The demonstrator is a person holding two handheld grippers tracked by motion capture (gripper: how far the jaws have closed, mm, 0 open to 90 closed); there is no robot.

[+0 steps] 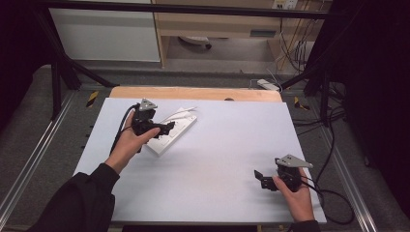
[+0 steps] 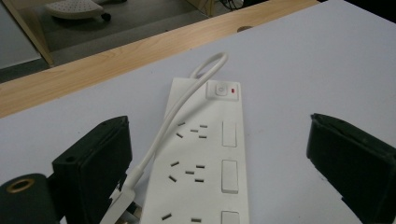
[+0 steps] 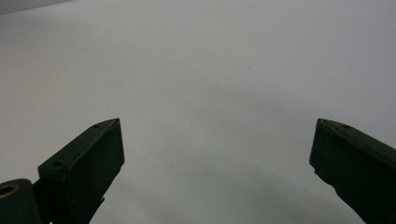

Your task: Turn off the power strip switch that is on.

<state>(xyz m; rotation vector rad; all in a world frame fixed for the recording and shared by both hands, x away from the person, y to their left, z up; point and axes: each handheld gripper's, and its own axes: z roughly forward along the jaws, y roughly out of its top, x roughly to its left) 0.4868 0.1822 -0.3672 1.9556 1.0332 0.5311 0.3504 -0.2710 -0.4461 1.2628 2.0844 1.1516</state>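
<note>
Down at the near right, the right gripper (image 1: 261, 179) hovers over the bare white table (image 1: 227, 159) with its jaws wide apart (nothing between them). Farther off at the left, the left gripper (image 2: 219, 163) is spread wide too, over a white power strip (image 2: 205, 158) with its cord (image 2: 163, 135) lying across it

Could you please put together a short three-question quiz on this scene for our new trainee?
1. True or false: the left gripper is open, with the white power strip lying between its jaws.
2. What does the white cable do? A) loops back over the strip's top B) hangs off the table C) lies under the right gripper
3. Fill in: the right gripper's open jaws face bare ____ table surface.

Key: 1 true; 2 A; 3 white.
</note>
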